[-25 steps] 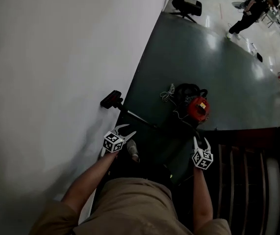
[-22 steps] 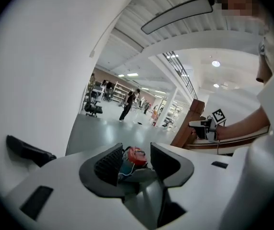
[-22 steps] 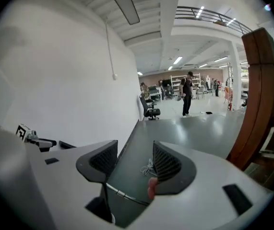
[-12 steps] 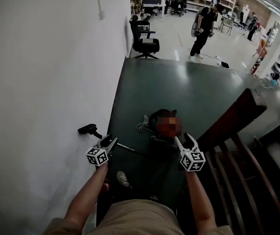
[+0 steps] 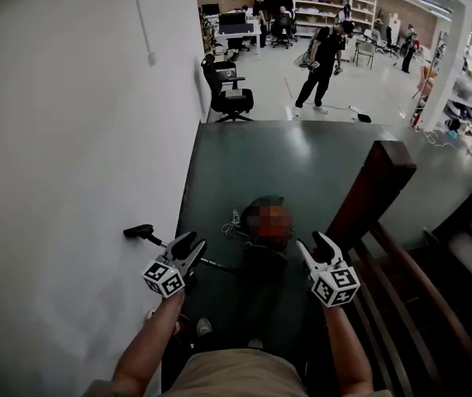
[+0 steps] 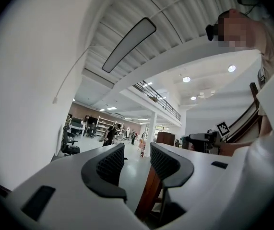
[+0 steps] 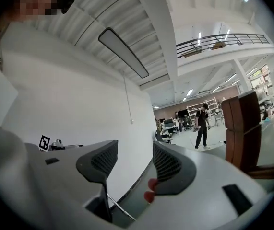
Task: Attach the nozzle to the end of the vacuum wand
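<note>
A black floor nozzle (image 5: 140, 232) lies on the floor against the white wall, with a thin metal wand (image 5: 211, 263) running from it towards the vacuum body (image 5: 267, 222), which a mosaic patch partly hides. Whether nozzle and wand are joined I cannot tell. My left gripper (image 5: 190, 244) hangs in the air above the wand, open and holding nothing. My right gripper (image 5: 314, 246) is level with it, near the vacuum body, also open and holding nothing. In the left gripper view the jaws (image 6: 132, 164) frame only the room. Below the right gripper (image 7: 134, 162) a stretch of the wand (image 7: 120, 206) shows.
A white wall (image 5: 54, 139) runs along the left. A brown wooden post (image 5: 372, 193) and stair railing (image 5: 434, 296) stand at the right, with steps beyond. Further off are a dark floor mat (image 5: 302, 155), an office chair (image 5: 227, 98) and a standing person (image 5: 322, 56).
Both grippers have risen from near the floor to about waist height, and the head view has tilted up to take in the room. Their jaws stay apart and hold nothing.
</note>
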{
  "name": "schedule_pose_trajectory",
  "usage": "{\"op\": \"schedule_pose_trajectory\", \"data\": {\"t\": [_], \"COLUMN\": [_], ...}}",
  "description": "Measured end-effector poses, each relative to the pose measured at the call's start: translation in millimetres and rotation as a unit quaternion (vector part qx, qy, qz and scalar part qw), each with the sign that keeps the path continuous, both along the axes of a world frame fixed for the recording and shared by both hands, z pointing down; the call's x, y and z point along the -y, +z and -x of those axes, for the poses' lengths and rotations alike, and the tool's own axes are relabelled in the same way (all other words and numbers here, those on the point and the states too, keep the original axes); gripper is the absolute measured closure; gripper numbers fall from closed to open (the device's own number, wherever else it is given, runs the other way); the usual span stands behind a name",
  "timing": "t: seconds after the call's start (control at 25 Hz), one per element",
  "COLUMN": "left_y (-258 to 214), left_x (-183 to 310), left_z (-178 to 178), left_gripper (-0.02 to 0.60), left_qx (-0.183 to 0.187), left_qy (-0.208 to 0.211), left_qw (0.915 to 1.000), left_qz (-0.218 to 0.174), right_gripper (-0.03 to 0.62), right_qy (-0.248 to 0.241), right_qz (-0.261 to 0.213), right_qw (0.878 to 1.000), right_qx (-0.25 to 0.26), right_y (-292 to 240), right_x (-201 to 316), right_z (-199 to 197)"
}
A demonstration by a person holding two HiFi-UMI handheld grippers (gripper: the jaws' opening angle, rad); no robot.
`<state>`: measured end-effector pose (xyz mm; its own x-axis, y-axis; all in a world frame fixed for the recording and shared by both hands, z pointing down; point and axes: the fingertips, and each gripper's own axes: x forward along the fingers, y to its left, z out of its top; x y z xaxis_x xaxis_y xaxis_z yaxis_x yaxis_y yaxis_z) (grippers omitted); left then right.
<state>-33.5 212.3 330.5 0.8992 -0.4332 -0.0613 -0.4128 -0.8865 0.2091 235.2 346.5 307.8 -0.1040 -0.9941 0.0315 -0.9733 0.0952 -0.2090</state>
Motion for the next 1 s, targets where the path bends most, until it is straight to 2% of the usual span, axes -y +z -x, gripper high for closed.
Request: {"op": "schedule_pose_trajectory", "data": {"t": [0.16,0.24,0.4,0.64,0.84,1.0], "left_y": [-4,0,28,74,117,148], "left_x": [-24,-28,-32,-35,-47,-50], "left_z": [-5,0,21,65,68,63], "left_gripper": [0.403,0.403,0.403,0.403,0.403,0.403], "left_qx": [-0.043,-0.046,-0.013,0.018,0.057,0.095], "left_qy": [0.033,0.037,0.015,-0.037,-0.033,-0.014], "left_qw": [0.9985,0.9982,0.9998,0.9979,0.9963,0.9935], "left_qz": [-0.003,-0.004,0.004,0.050,0.054,0.061], "right_gripper": [0.363,0.376,0.390,0.391,0.394,0.395], "right_qy": [0.014,0.019,0.031,0.045,0.045,0.057], "right_qz": [0.000,0.000,0.025,0.075,0.111,0.138], "right_qw": [1.000,1.000,0.999,0.996,0.993,0.989], "right_qx": [-0.002,-0.003,-0.008,-0.005,0.000,0.013], "right_y": [2,9,39,93,143,172], "right_x": [-30,-41,-60,-72,-72,-74], "right_z": [-22,-29,-38,-25,-11,-2]}}
